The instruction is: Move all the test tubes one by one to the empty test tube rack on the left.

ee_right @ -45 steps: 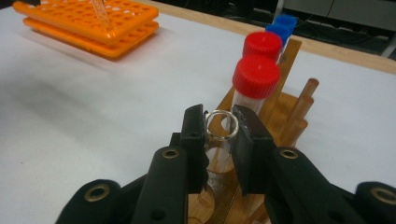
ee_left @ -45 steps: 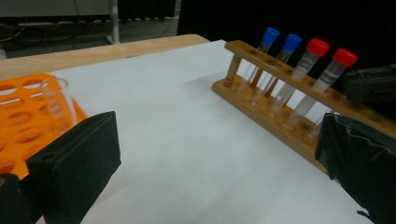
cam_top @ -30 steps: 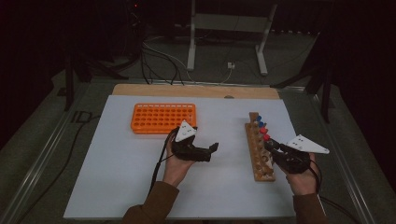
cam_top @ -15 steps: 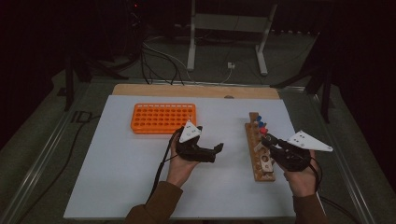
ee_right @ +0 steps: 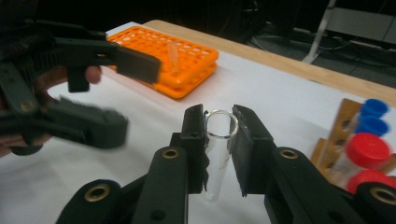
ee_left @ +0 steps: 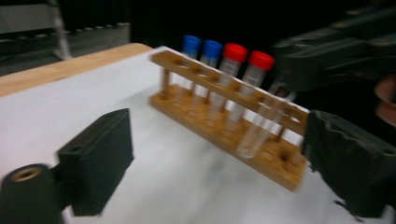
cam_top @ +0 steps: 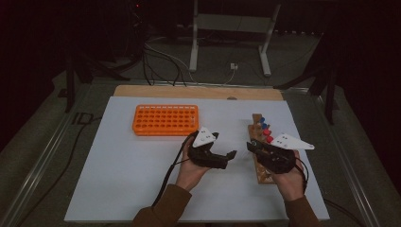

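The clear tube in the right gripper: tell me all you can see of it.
The clear tube looks like glass or clear plastic, uncapped, with an open round rim and a tapered closed end; it seems empty. The right gripper is shut on it just below the rim. It hangs tilted beside the wooden rack, clear of the table.

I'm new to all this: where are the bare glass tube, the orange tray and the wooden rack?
glass tube (ee_right: pixel 219 149), right gripper view, its clear wall.
orange tray (cam_top: pixel 165 119), high view, its holed top.
wooden rack (ee_left: pixel 224 88), left gripper view, its top rail.
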`<state>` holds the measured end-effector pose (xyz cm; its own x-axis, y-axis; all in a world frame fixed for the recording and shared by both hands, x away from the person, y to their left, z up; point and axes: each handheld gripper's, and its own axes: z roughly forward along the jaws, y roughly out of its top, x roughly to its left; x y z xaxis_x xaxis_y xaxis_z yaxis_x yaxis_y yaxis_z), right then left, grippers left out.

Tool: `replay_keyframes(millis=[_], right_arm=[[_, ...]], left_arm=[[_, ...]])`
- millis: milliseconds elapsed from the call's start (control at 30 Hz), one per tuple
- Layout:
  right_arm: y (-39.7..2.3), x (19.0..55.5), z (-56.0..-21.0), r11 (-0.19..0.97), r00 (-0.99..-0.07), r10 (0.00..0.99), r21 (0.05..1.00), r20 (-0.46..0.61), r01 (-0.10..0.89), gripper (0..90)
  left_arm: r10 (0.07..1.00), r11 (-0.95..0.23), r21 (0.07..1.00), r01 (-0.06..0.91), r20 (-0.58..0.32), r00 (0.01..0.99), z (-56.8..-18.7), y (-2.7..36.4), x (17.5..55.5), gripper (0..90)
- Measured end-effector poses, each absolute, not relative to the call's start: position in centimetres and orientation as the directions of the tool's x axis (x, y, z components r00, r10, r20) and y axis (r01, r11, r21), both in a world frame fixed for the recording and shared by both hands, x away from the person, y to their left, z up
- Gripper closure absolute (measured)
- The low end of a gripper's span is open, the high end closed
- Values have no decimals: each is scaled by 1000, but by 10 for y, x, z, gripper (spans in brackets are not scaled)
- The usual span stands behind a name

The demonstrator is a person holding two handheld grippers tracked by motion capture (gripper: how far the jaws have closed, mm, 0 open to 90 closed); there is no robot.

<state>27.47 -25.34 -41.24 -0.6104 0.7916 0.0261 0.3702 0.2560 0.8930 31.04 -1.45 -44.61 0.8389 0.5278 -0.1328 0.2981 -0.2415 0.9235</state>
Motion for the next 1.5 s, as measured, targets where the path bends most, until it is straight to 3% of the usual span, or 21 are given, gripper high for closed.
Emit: replay_keyframes(millis=[233, 267, 300, 367, 433, 467, 600, 733, 1200, 1333, 1500], right_arm=[[-242, 274, -415, 265, -635, 771, 890, 36, 371, 757], [-241, 274, -415, 266, -639, 768, 890, 36, 370, 757], [-239, 274, -416, 266, -646, 762, 888, 44, 375, 757], [-238, 274, -416, 267, -646, 762, 887, 46, 378, 757], [-236, 274, -418, 268, -651, 757, 885, 51, 382, 757], [-236, 274, -418, 268, -652, 756, 884, 53, 383, 757], [-235, 274, -420, 268, -655, 753, 882, 58, 387, 758], [-237, 275, -420, 257, -656, 751, 882, 74, 394, 739], [-264, 273, -421, 154, -592, 798, 911, 114, 382, 140], [-269, 271, -422, 180, -577, 813, 911, 74, 372, 29], [-275, 270, -423, 182, -580, 812, 912, 72, 368, 0]], left_arm=[[497, -327, 908, 262, -70, 865, -450, -36, 304, 225], [492, -337, 906, 256, -62, 868, -450, -39, 303, 272], [489, -342, 906, 250, -56, 871, -451, -41, 303, 387], [483, -348, 906, 242, -48, 874, -452, -44, 302, 430], [475, -348, 907, 237, -47, 879, -453, -46, 301, 585], [475, -350, 906, 237, -47, 879, -454, -47, 301, 585], [458, -351, 906, 237, -55, 887, -455, -48, 301, 746], [454, -349, 906, 240, -61, 889, -455, -48, 301, 766], [543, -321, 906, 276, -63, 838, -449, -27, 313, 768], [565, -301, 911, 283, -69, 822, -446, -19, 317, 768], [584, -269, 917, 295, -89, 807, -443, -10, 320, 768]])
